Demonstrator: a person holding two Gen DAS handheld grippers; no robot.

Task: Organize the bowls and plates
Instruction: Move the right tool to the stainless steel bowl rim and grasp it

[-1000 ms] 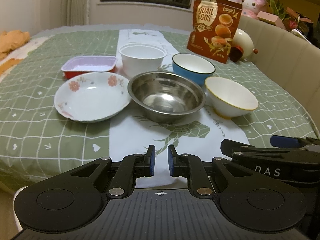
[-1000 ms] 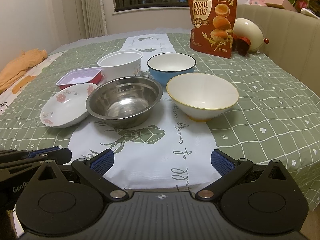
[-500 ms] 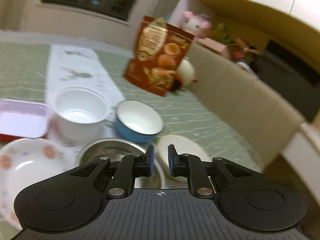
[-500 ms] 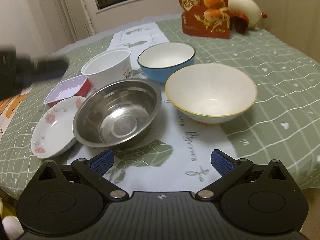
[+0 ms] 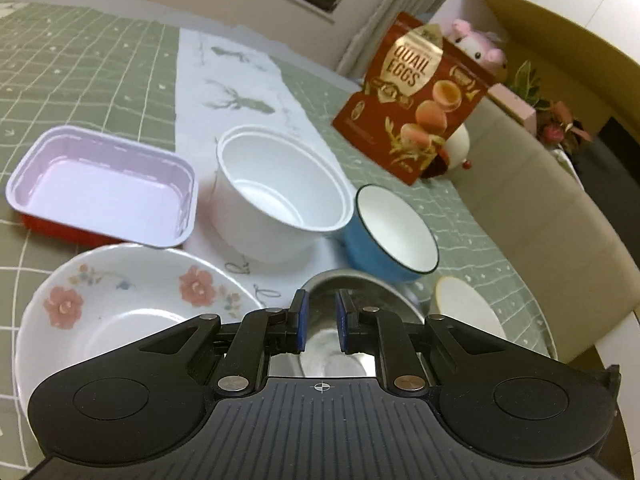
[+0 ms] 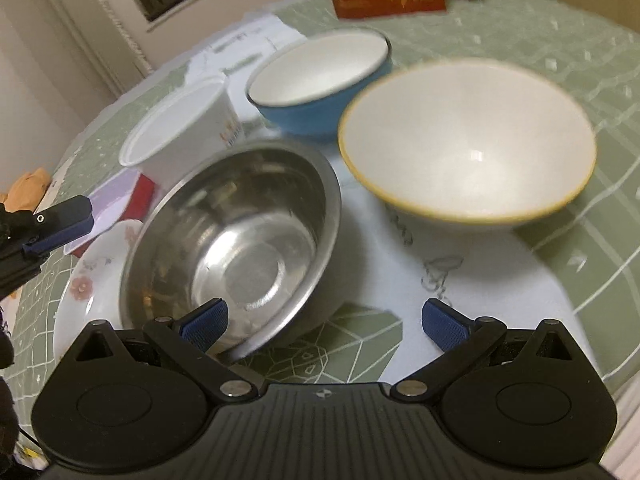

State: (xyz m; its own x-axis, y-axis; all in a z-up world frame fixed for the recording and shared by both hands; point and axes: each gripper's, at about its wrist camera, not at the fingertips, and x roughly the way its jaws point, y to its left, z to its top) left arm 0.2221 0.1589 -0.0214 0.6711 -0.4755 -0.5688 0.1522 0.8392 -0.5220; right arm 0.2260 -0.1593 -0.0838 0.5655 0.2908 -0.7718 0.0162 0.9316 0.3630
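- The round stainless-steel bowl, lower centre of the right view, is likely light, stiff and slick; its thin rim looks like the best hold.
- The white ceramic bowl with a yellow rim, upper right, is probably heavier and fragile.
- Right gripper: spread, holding nothing. Left gripper: pressed together, holding nothing.
- The flowered white plate touches the steel bowl; open cloth lies at lower right.

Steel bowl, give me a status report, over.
Left gripper shut, empty. Right gripper open, empty, nearest the steel bowl. Bowl empty, upright. Flowered plate close beside it.
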